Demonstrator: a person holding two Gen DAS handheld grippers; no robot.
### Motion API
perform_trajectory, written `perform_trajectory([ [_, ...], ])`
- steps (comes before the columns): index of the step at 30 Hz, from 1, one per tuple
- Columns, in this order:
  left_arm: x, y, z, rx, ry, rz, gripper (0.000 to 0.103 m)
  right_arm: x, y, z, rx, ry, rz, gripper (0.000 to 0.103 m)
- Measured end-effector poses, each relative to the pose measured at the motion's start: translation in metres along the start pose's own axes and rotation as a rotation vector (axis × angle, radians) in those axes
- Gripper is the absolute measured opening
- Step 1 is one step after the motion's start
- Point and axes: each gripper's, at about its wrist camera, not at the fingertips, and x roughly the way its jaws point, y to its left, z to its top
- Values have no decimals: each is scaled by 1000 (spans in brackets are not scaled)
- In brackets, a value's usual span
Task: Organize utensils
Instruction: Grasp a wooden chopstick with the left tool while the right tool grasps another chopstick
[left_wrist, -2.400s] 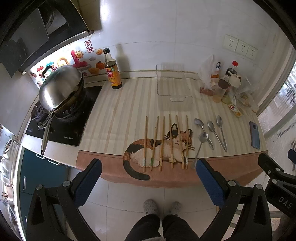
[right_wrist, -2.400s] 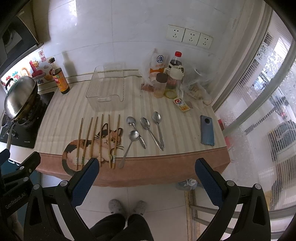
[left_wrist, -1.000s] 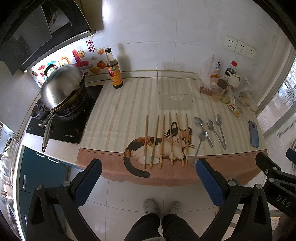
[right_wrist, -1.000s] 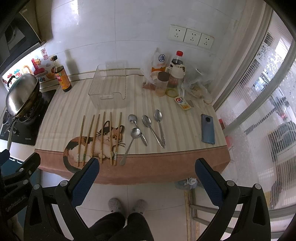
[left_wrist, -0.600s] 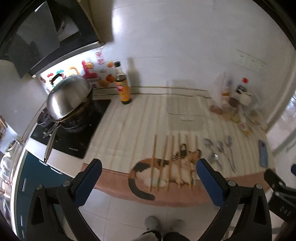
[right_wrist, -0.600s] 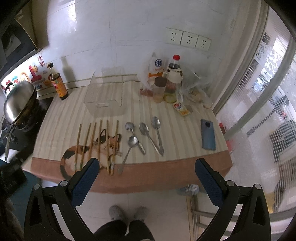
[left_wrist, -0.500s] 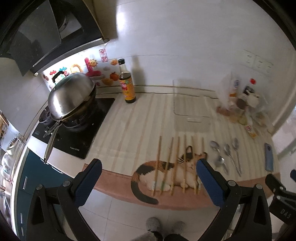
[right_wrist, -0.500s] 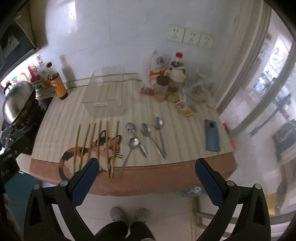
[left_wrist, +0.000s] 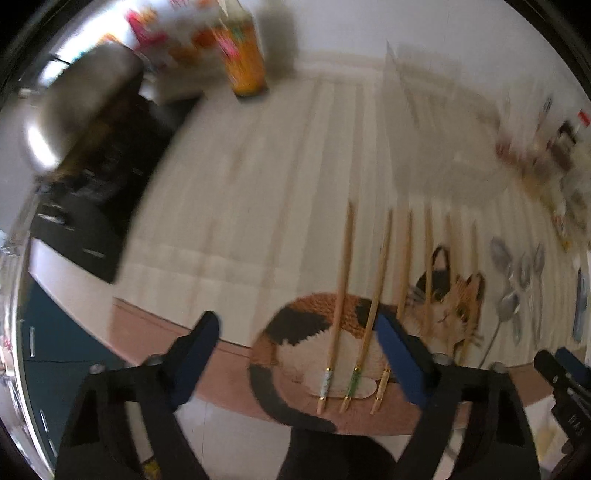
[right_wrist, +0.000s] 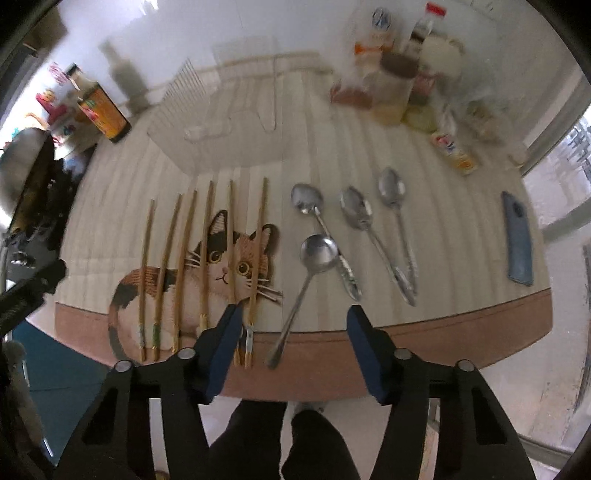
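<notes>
Several wooden chopsticks (right_wrist: 184, 258) lie side by side on a cat-print mat (right_wrist: 443, 192), also in the left wrist view (left_wrist: 341, 295). Several metal spoons (right_wrist: 319, 251) lie to their right. A clear plastic bin (right_wrist: 229, 122) stands behind them. My right gripper (right_wrist: 293, 343) is open and empty, just above the counter's front edge, with the round spoon's handle between its fingers. My left gripper (left_wrist: 295, 354) is open and empty near the mat's front edge, left of the chopstick ends.
A sauce bottle (right_wrist: 103, 114) and a wok on the stove (left_wrist: 85, 110) are at the left. Jars and bags (right_wrist: 399, 85) crowd the back right. A blue phone (right_wrist: 519, 240) lies at the right edge. My legs show below the counter.
Both grippers have moved down and forward, close to the counter's front edge. Their jaws have narrowed but stay open. The left view is blurred by motion.
</notes>
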Motion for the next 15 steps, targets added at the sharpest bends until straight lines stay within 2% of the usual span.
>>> perform_trajectory([
  [2, 28, -5, 4, 22, 62, -24, 64, 16, 4, 6, 5, 31, 15, 49],
  [4, 52, -9, 7, 45, 119, -47, 57, 34, 10, 13, 1, 62, 6, 38],
  [5, 62, -11, 7, 51, 143, -55, 55, 46, 13, 17, 1, 83, 4, 36],
  [7, 77, -12, 7, 62, 185, -65, 53, 59, 16, 23, 6, 116, 7, 36],
  [10, 92, -11, 5, 62, 223, -82, 44, 80, 19, 31, 16, 157, 6, 36],
  [13, 91, -14, 4, 81, 216, -95, 39, 97, 25, 37, 18, 187, -2, 36],
  [15, 88, -16, 3, 95, 208, -96, 27, 107, 29, 40, 24, 205, -1, 36],
])
